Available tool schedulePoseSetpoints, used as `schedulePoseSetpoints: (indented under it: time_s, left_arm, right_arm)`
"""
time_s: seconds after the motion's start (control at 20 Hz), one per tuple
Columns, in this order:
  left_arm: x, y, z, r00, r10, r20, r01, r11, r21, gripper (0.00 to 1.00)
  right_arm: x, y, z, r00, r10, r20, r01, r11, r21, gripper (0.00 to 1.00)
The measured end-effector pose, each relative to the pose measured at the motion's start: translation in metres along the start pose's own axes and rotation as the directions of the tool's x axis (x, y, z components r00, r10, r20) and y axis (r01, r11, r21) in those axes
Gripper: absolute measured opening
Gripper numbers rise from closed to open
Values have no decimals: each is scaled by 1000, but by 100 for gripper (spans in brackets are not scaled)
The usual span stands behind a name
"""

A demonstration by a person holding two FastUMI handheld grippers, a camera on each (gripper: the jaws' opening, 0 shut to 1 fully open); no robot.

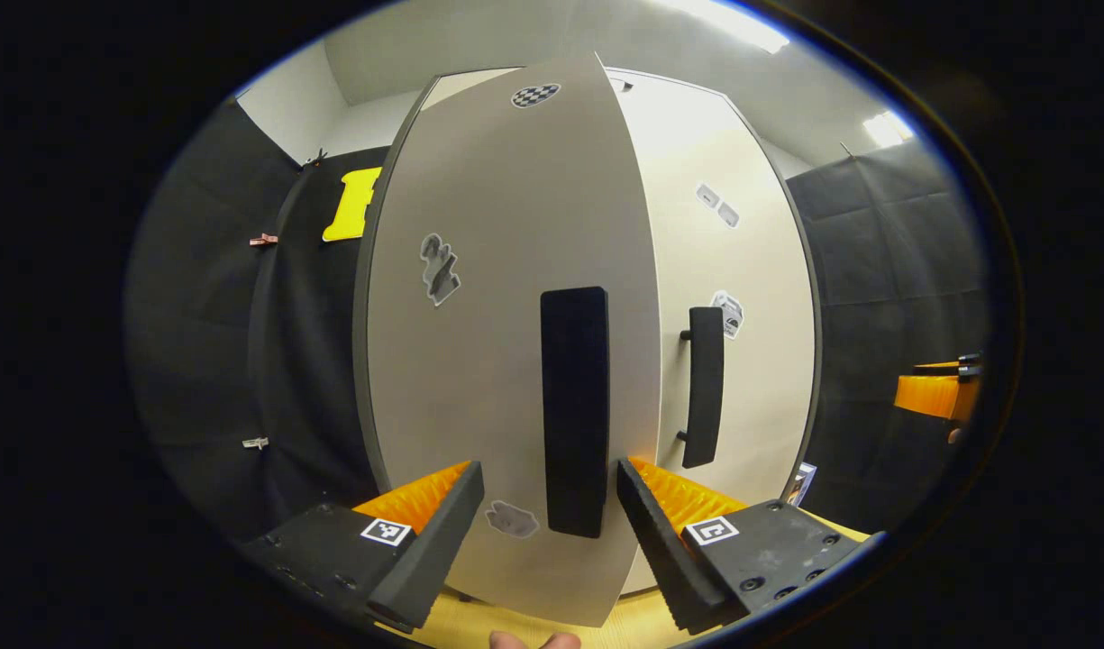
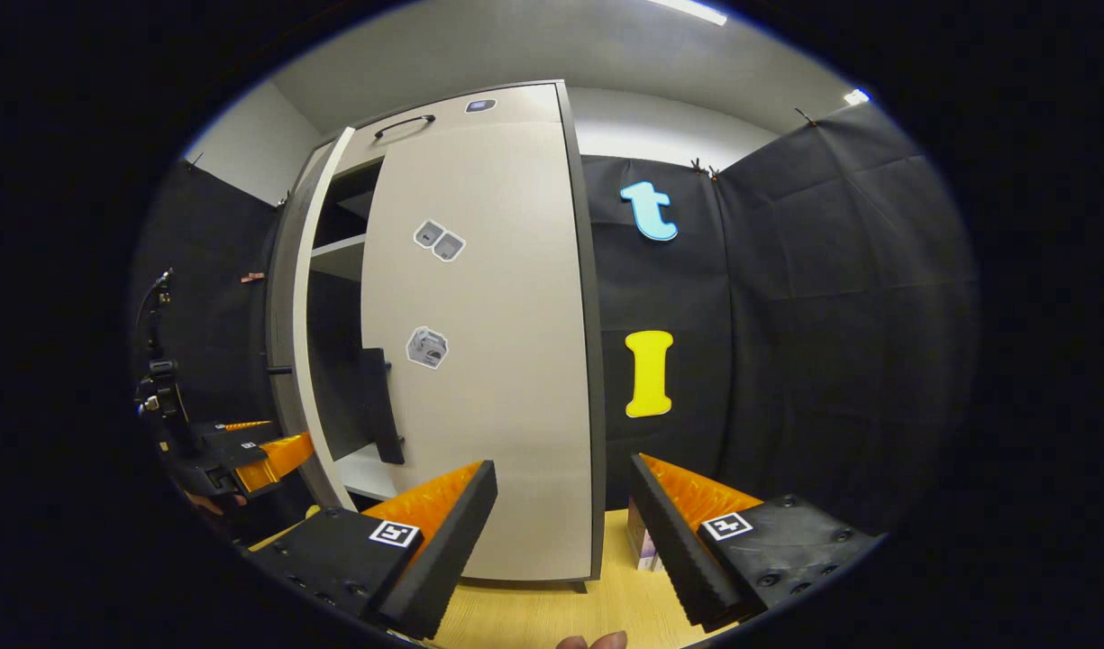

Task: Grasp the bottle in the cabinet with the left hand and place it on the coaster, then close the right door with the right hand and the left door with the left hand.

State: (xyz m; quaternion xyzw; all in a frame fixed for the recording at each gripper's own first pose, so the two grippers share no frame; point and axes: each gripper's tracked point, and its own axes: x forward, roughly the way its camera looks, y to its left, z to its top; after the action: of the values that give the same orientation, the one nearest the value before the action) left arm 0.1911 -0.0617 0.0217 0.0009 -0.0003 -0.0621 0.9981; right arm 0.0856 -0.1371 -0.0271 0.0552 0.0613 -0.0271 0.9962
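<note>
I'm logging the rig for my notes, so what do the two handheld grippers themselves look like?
Each gripper, left and right, has two wedge-shaped fingers with ribbed inner faces, on dark blocks studded with screws. Every block carries a small square black-and-white marker. In the right gripper view, black cabling rises behind the left gripper.

left gripper built from chunky black blocks with screw heads sunk in, a square black-and-white marker tag stuck on each block, ribbed inner faces on wedge-shaped fingers, right gripper made the same way
</note>
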Motion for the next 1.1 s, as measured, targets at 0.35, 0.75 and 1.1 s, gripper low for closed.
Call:
schedulePoseSetpoints:
  time_s: [0.35, 0.75, 1.1]
  left_arm:
    - [23, -8, 0, 1000, 18, 1, -18, 1000, 5, 95]
    - [0, -3, 8, 1000, 15, 7, -15, 1000, -9, 95]
    - [-50, 12, 22, 1000, 15, 17, -15, 1000, -18, 95]
  right_arm:
    - [3, -2, 1, 1000, 10, -3, -10, 1000, 1, 97]
    - [-7, 6, 8, 1000, 17, 19, -17, 1000, -14, 97]
    - [-27, 26, 20, 999, 24, 49, -22, 999, -40, 98]
